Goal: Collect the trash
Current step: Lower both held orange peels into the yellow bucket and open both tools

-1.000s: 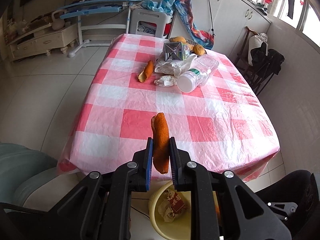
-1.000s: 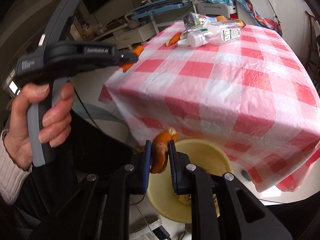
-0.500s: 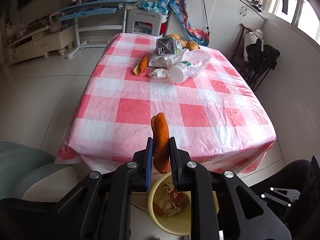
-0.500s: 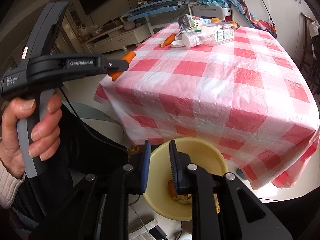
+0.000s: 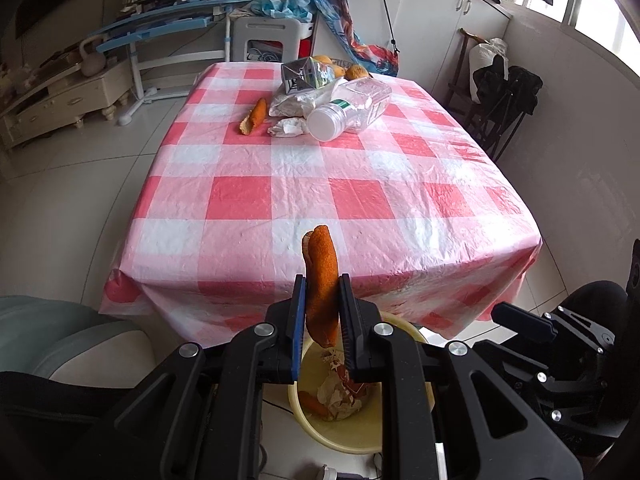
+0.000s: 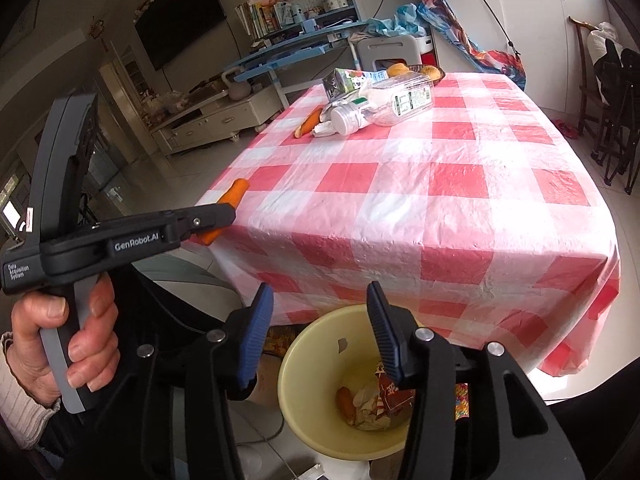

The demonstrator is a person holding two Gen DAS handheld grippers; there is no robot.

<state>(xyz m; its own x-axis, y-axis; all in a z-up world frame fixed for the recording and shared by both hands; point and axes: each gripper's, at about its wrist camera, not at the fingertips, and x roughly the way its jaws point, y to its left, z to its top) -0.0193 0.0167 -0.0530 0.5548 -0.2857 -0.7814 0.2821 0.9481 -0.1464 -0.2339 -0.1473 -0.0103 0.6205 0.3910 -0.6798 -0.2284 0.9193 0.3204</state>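
My left gripper (image 5: 322, 292) is shut on a long orange peel (image 5: 322, 276), held upright over the near table edge above the yellow bin (image 5: 320, 432). In the right wrist view that same left gripper (image 6: 224, 216) holds the peel (image 6: 232, 196) at the left, in a person's hand (image 6: 80, 344). My right gripper (image 6: 320, 312) hangs over the yellow bin (image 6: 316, 352); its jaws are opening and nothing is between them. An orange peel piece (image 6: 345, 400) lies in the bin among paper scraps. More trash lies far back on the table: another peel (image 5: 253, 117), a plastic bottle (image 5: 348, 106), crumpled tissue (image 5: 286, 128) and a carton (image 5: 306, 74).
The table with the red-and-white checked cloth (image 5: 320, 184) stands ahead, the bin on the floor below its near edge. A grey seat (image 5: 60, 340) is at the left. Black chairs (image 5: 508, 96) stand at the right. A low cabinet (image 5: 52, 100) and blue desk are at the back left.
My right gripper let go of its orange peel, which dropped into the bin, and its jaws spread apart. The left gripper drew back with its peel toward the table's near edge, over the bin.
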